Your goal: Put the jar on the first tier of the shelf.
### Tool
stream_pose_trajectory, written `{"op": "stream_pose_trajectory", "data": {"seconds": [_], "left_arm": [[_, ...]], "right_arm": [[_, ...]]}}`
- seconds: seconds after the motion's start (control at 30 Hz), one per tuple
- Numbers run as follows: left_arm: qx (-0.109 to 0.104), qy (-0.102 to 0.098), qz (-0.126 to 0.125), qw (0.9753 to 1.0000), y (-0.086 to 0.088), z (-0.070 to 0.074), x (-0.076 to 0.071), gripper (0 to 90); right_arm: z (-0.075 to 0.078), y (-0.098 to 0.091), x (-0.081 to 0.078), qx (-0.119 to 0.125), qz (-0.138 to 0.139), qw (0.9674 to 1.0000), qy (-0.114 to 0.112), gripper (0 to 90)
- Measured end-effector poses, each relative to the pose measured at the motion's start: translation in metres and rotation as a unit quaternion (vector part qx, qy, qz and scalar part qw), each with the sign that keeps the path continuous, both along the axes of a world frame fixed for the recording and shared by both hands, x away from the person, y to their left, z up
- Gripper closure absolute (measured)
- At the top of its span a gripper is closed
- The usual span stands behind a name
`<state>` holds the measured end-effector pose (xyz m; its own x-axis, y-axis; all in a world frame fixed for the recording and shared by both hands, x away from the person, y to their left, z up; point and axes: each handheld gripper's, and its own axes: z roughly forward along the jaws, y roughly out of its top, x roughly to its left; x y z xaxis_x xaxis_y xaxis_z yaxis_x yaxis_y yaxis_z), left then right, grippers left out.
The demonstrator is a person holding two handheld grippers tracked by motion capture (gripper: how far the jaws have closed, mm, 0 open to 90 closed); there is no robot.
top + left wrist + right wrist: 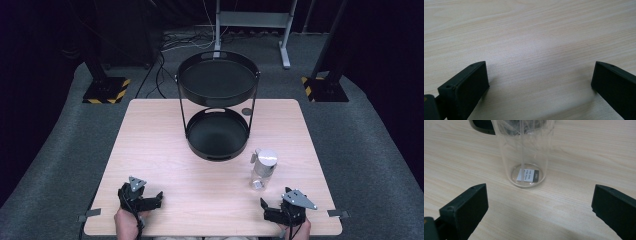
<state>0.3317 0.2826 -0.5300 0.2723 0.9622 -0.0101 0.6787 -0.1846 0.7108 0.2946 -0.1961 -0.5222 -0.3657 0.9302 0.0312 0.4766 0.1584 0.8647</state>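
Clear bottle with a silver cap, upright on the wooden table, just right of the lower tray of the black two-tier stand; small label visible through its base. Directly behind it, right gripper, jaws spread wide, nothing between them, bottle apart and centred ahead. Left gripper resting near the table's front edge, jaws likewise wide, over bare wood.

Best approach, judging from this: advance the right gripper level and straight, keep the bottle centred, close on the lower body rather than the cap, squeeze gently to avoid tipping or slipping on smooth plastic.
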Motion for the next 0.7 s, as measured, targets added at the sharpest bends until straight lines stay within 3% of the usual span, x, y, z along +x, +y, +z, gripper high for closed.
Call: {"op": "stream_pose_trajectory", "data": {"seconds": [0.17, 0.33, 0.7], "left_arm": [[0.000, 0.000, 0.000, 1.0000, 0.000, 0.000, 0.000, 0.5], [0.000, 0.000, 0.000, 1.0000, 0.000, 0.000, 0.000, 0.5], [0.000, 0.000, 0.000, 1.0000, 0.000, 0.000, 0.000, 0.5]], "right_arm": [[-0.004, 0.000, 0.001, 0.001, 0.007, 0.9998, 0.020, 0.0], [-0.003, 0.001, 0.003, -0.002, 0.013, 0.9996, 0.026, 0.0], [0.010, 0.005, 0.006, -0.010, 0.023, 0.9997, 0.005, 0.0]]}}
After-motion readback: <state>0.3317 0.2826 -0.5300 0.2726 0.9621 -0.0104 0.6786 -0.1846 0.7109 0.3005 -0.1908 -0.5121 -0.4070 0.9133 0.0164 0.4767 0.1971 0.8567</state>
